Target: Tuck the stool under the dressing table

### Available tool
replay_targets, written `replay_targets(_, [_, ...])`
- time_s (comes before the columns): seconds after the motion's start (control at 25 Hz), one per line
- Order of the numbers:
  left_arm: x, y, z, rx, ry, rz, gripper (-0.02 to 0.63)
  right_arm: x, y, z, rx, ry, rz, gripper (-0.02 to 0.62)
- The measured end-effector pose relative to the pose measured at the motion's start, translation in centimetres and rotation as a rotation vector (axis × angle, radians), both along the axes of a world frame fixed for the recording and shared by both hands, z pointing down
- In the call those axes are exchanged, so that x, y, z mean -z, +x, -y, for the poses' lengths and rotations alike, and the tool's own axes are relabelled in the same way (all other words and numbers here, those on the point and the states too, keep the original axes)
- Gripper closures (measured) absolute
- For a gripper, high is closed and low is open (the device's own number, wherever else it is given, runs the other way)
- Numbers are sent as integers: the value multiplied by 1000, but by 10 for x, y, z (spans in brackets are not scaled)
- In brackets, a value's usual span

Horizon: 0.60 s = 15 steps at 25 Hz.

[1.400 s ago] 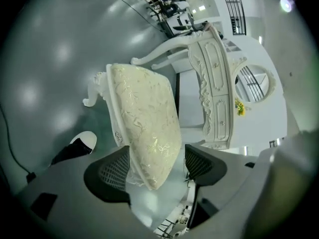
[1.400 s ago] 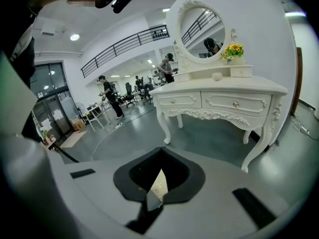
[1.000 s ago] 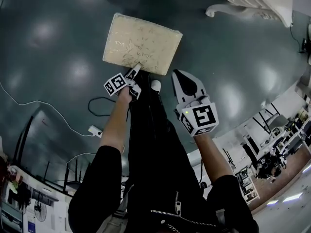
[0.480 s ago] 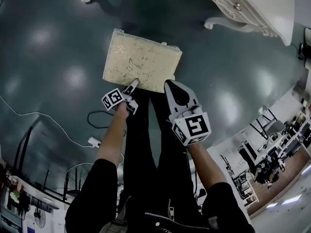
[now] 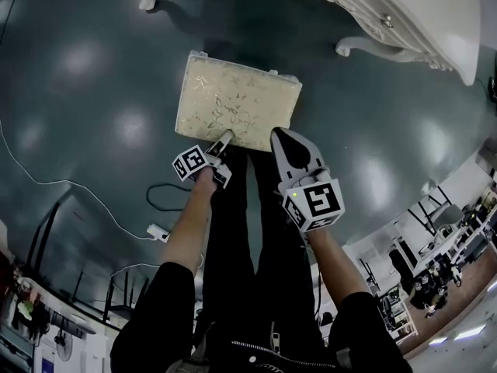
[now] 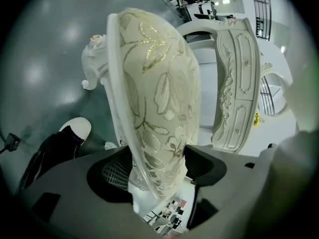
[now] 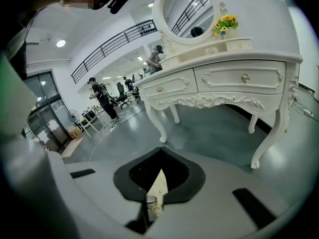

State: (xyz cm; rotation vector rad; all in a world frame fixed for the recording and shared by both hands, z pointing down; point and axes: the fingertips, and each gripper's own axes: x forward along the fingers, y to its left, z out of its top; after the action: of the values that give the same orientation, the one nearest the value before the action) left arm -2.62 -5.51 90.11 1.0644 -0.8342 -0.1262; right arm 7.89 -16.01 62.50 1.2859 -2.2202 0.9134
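One stool [image 5: 237,99], one table [image 5: 419,6], and two tongs: left tongs [image 5: 224,138], right tongs [image 5: 280,135]. The table carries one round mirror [image 7: 185,11] and one bunch of yellow flowers [image 7: 225,24] (two drawers [image 7: 224,81] show in front).

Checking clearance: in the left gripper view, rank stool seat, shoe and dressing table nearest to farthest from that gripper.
1. Stool seat, between the left gripper's jaws.
2. Shoe, lower left, on the floor.
3. Dressing table, right, beyond the seat.
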Motion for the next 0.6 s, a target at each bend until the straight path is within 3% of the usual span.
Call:
replay_targets(0.2, [0,-1,29,20,13,33,270,-3,22,12,-38,7,11,589])
replay_targets(0.6, [3,23,108,89,51,-15,284,-3,40,32,-50,29,5,589])
